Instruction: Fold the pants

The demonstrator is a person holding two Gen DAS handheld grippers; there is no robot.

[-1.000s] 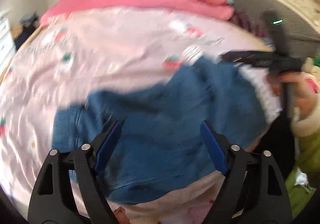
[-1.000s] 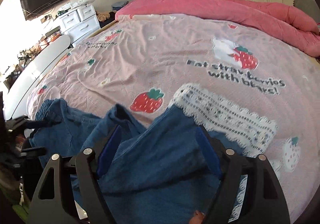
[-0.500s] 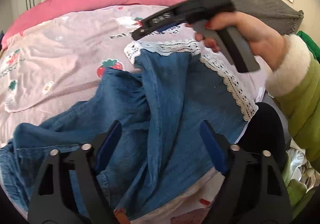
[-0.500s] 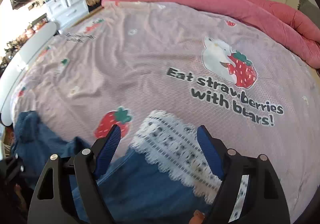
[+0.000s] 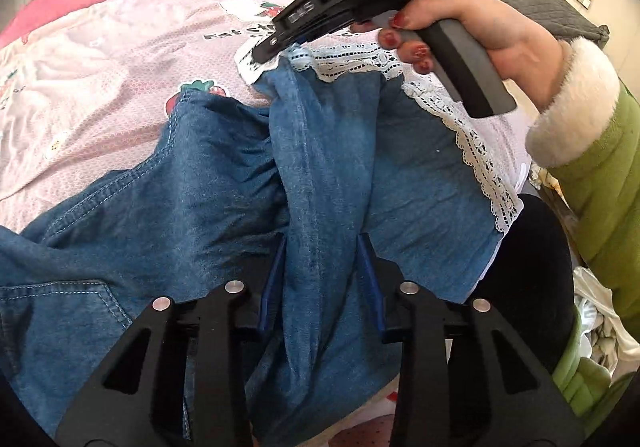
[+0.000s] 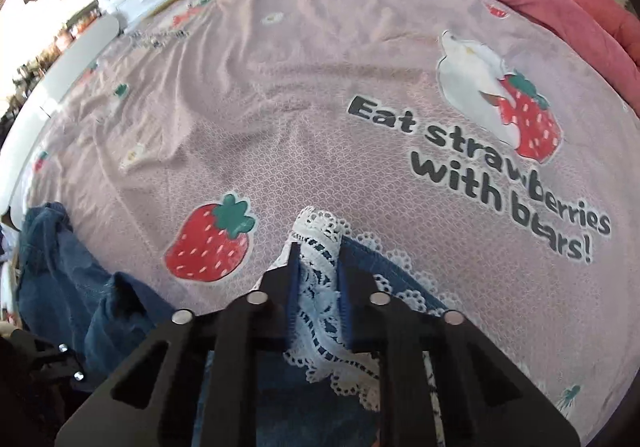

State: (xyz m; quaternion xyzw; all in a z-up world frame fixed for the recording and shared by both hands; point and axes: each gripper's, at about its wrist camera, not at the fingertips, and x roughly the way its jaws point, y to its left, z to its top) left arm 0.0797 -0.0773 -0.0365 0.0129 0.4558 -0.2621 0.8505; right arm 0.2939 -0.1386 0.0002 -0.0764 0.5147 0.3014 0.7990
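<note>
denim pants (image 5: pixel 192 207) lie spread across a bed (image 5: pixel 100 59) covered in a pale pink sheet printed with strawberries. seen from the left wrist camera, the left gripper (image 5: pixel 322 251) points down at the pants, and a raised ridge of blue denim runs straight up between its two blue-padded fingers (image 5: pixel 366 267). the fingers are closing in on that fold, one on each side, with the cloth bunched between them and the pads touching it. the rest of the pants spreads out to the left, where a seam and a pocket edge show, and to the right, where a white lace trim (image 5: pixel 480 151) borders the leg hem. farther up the same fold, the right gripper (image 5: pixel 264 49) comes in from the upper right, held by a hand (image 5: pixel 472 27) with red nails and a green sleeve (image 5: pixel 592 175) with a white fleece cuff. its tips rest on the lace at the hem's far corner.

seen from the right wrist camera, the right gripper (image 6: pixel 318 247) has its fingers (image 6: pixel 294 271) drawn close together and closing, with the white lace trim (image 6: pixel 320 287) pinched between the blue pads. blue denim of the pants (image 6: pixel 72 279) lies below and to the left of the fingers. ahead stretches the bed (image 6: pixel 280 107), with a printed strawberry (image 6: pixel 212 243) just left of the fingertips and a rolled pink quilt (image 6: pixel 520 7) at the far edge.
</note>
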